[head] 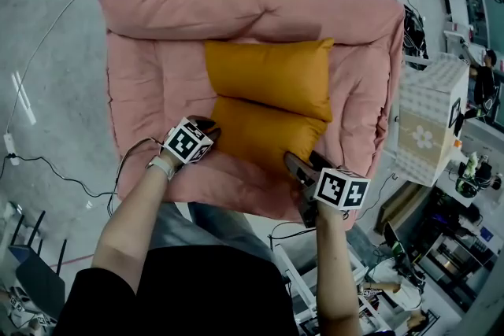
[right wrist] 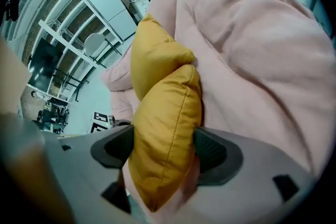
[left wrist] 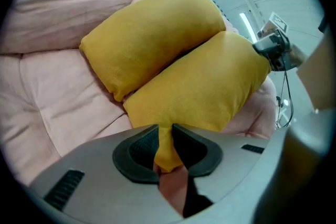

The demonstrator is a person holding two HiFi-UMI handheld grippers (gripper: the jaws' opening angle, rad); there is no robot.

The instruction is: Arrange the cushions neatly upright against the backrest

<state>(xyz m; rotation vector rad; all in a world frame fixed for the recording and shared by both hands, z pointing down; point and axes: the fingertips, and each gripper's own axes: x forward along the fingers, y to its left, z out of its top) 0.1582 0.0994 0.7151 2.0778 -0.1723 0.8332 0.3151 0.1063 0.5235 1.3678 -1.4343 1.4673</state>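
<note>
Two yellow cushions lie on the pink floor sofa (head: 142, 83). The far cushion (head: 268, 75) leans toward the backrest (head: 252, 8). The near cushion (head: 264, 134) lies flat in front of it, touching it. My left gripper (head: 206, 130) is at the near cushion's left corner; in the left gripper view (left wrist: 165, 136) its jaws pinch that corner of the near cushion (left wrist: 199, 86), with the far cushion (left wrist: 147, 39) behind. My right gripper (head: 299, 163) is at the right corner; in the right gripper view (right wrist: 163, 149) its wide-set jaws hold the near cushion's (right wrist: 165, 128) thick edge, both pads touching it.
A patterned cardboard box (head: 429, 122) stands right of the sofa. Cables (head: 47, 161) run over the grey floor on the left. A white rack (head: 291, 279) and cluttered equipment sit at the lower right. The person's legs stand at the sofa's front edge.
</note>
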